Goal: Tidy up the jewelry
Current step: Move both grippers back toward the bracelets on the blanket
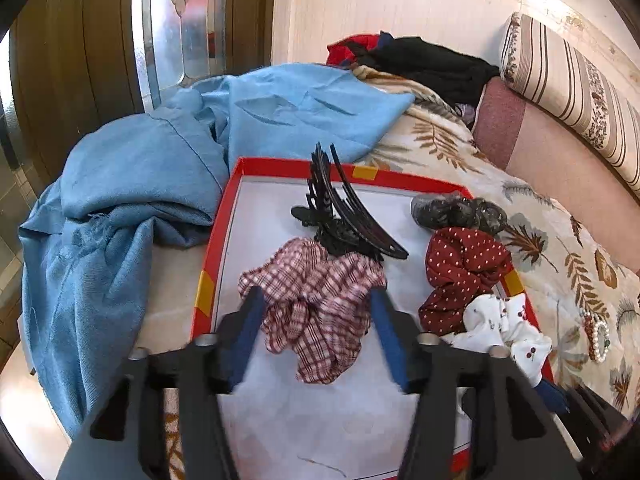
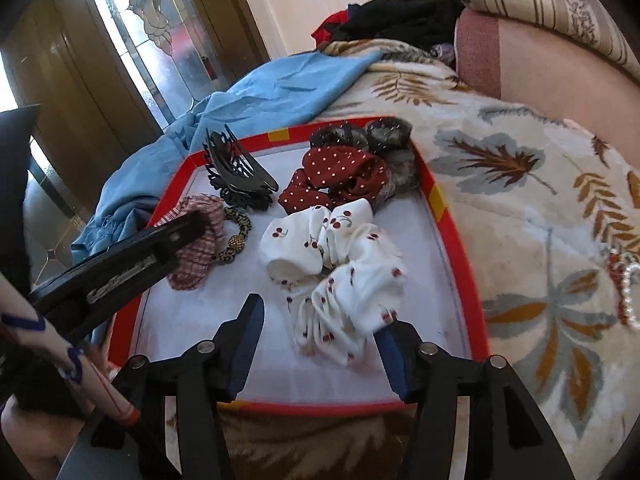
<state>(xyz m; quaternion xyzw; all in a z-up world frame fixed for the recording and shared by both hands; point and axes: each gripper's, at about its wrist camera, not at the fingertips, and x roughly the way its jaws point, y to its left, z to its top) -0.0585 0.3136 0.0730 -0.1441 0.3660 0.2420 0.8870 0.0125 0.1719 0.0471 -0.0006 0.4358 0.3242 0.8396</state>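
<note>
A red-rimmed tray [image 1: 212, 264] with a white floor lies on the bed. My left gripper [image 1: 318, 314] stands open over it, and a pink plaid scrunchie [image 1: 316, 304] lies loose between its blue pads. Behind that lie black claw clips [image 1: 344, 216]. My right gripper [image 2: 320, 322] is open near the tray's [image 2: 452, 240] front rim, with a white cherry-print scrunchie [image 2: 340, 280] just ahead of its right finger. A dark red dotted scrunchie [image 2: 340, 176], a grey furry one [image 2: 384, 132] and a leopard hair tie [image 2: 236, 240] also sit in the tray.
A pearl bracelet [image 1: 600, 340] lies on the leaf-patterned blanket [image 2: 520, 208] right of the tray. A crumpled blue cloth [image 1: 140, 184] borders the tray's left and far side. Dark clothes [image 1: 432, 60] and a striped pillow [image 1: 568, 88] lie at the back.
</note>
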